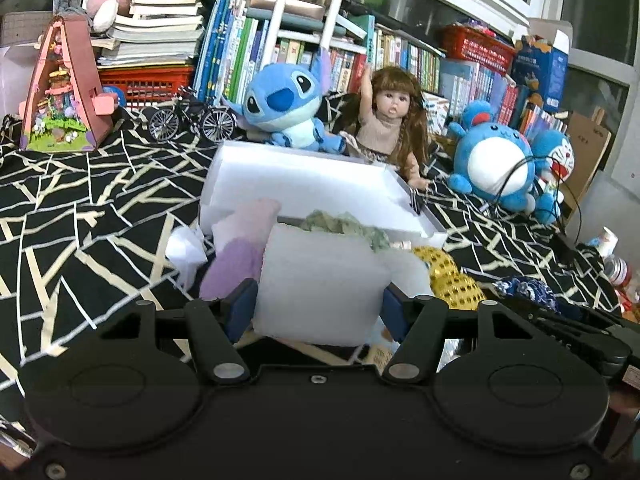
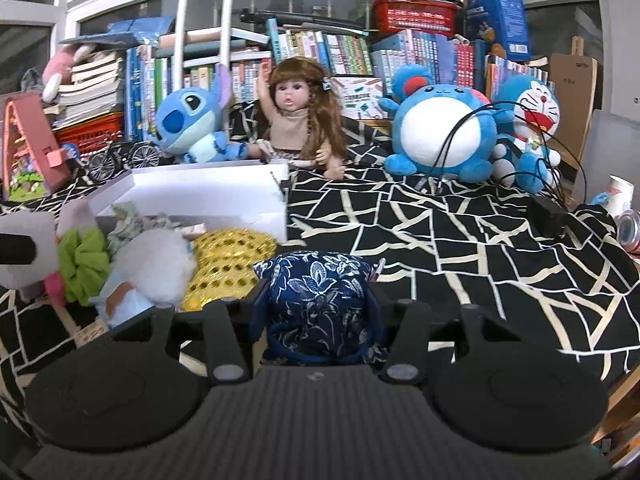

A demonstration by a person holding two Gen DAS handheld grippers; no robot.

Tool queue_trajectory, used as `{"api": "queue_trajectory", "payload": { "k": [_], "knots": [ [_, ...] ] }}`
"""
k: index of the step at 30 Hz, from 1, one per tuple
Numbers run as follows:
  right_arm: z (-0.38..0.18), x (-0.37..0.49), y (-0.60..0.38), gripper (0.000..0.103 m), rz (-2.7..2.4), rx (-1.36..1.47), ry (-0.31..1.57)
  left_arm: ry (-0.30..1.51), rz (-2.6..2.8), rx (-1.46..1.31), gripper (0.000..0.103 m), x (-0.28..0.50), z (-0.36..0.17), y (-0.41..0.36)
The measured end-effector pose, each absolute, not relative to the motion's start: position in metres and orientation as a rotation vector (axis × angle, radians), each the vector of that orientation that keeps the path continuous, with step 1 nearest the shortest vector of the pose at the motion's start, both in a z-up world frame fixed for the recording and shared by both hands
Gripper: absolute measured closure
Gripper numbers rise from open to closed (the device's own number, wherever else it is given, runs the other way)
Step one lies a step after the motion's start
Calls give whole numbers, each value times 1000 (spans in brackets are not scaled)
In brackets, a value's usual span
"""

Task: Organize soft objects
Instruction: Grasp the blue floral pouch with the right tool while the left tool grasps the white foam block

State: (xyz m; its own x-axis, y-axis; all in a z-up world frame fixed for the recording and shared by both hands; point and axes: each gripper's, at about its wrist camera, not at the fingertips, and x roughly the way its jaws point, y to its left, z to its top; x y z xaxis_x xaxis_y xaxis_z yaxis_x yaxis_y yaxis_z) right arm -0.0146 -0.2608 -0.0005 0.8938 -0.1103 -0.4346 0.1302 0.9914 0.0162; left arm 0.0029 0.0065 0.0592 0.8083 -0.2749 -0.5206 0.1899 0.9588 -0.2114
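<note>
Box (image 1: 320, 184) sits dead ahead of your left gripper (image 1: 318, 306), which is clamped on the white foam block (image 1: 320, 284); long axis runs left-right, open side up. Your right gripper (image 2: 318, 304) grips the blue pouch (image 2: 318, 296) (upright), box (image 2: 200, 196) up-left of it, so left is nearer.
</note>
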Motion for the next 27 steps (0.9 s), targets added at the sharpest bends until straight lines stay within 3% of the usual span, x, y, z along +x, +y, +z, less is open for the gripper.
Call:
{"api": "queue_trajectory", "payload": {
  "k": [27],
  "knots": [
    [87, 93, -263, 49, 65, 137, 459, 541, -254, -183, 41, 135, 128, 30]
  ]
}}
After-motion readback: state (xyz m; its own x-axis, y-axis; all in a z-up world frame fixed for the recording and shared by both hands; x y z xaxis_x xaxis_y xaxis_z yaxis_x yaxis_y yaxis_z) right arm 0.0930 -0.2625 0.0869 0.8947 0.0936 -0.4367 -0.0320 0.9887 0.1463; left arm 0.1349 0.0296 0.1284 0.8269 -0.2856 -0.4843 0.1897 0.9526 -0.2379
